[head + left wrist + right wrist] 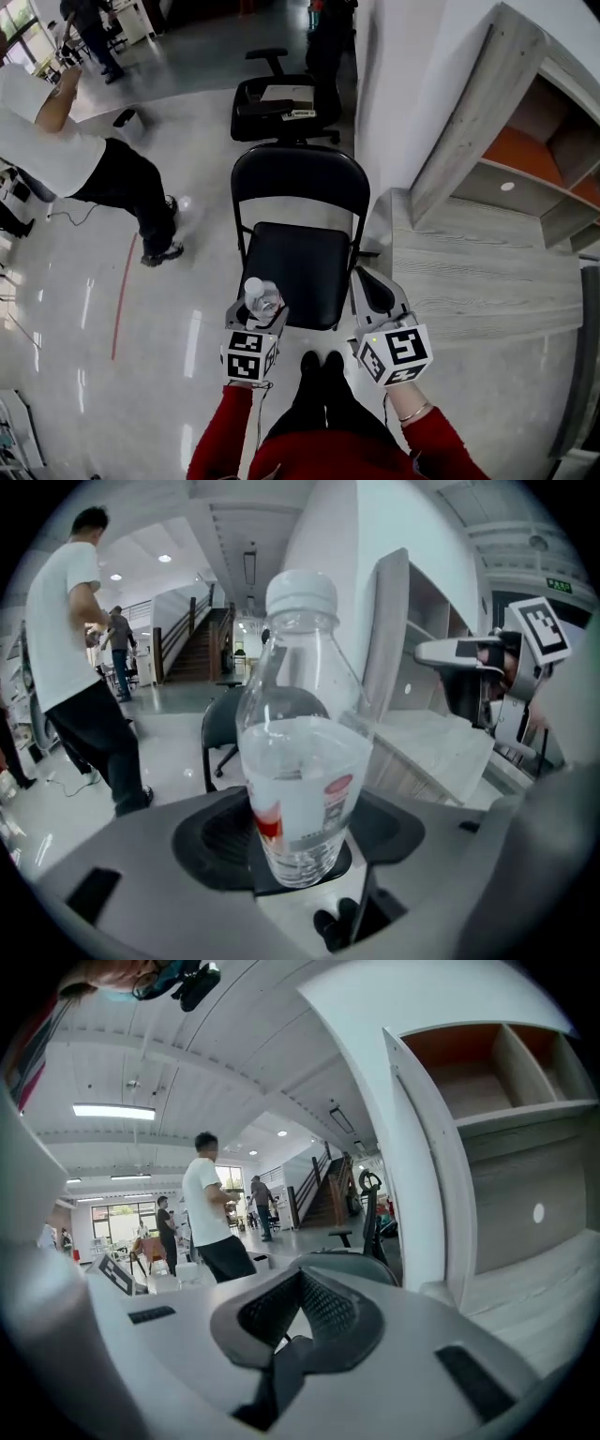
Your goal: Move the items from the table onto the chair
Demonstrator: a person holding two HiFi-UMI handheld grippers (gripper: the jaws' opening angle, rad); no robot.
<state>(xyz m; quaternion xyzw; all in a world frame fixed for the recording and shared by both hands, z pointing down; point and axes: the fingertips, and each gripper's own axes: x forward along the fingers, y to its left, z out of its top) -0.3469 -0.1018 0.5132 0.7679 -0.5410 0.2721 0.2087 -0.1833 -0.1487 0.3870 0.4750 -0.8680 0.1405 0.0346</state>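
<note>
Bottle (262, 298) by chair (300, 267) front-L corner; table (487, 272) R of chair.

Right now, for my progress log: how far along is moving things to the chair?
Nothing looks done yet: the chair seat is bare. In hand: the left gripper grips a water bottle near the seat's front edge; the right gripper is shut, empty. Left: setting the bottle down. The visible table shows no other items.
</note>
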